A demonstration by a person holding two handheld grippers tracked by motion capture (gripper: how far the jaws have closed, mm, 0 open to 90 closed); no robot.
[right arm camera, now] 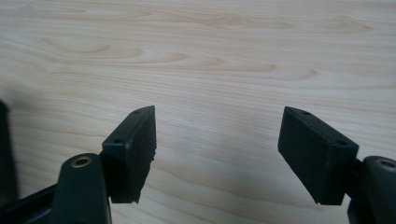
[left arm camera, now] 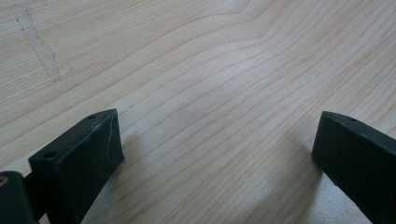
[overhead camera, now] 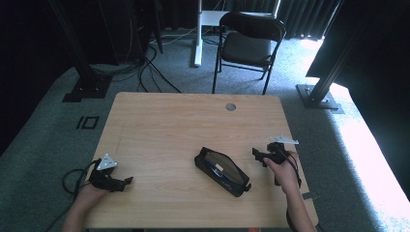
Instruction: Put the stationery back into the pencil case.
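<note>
1. Overhead, a light wooden table (overhead camera: 159,125) holds a black pencil case (overhead camera: 222,171), lying at a slant near the front edge, right of centre, with its top open.
2. Left gripper (overhead camera: 126,181) rests in a hand near the front left corner, well apart from the case; its jaws stand wide apart over bare wood, holding nothing.
3. Right gripper (overhead camera: 257,157) sits near the right edge, just beside the case; its jaws are apart and empty.

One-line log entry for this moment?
left gripper: open, empty | right gripper: open, empty | pencil case: unzipped, on table, between grippers
</note>
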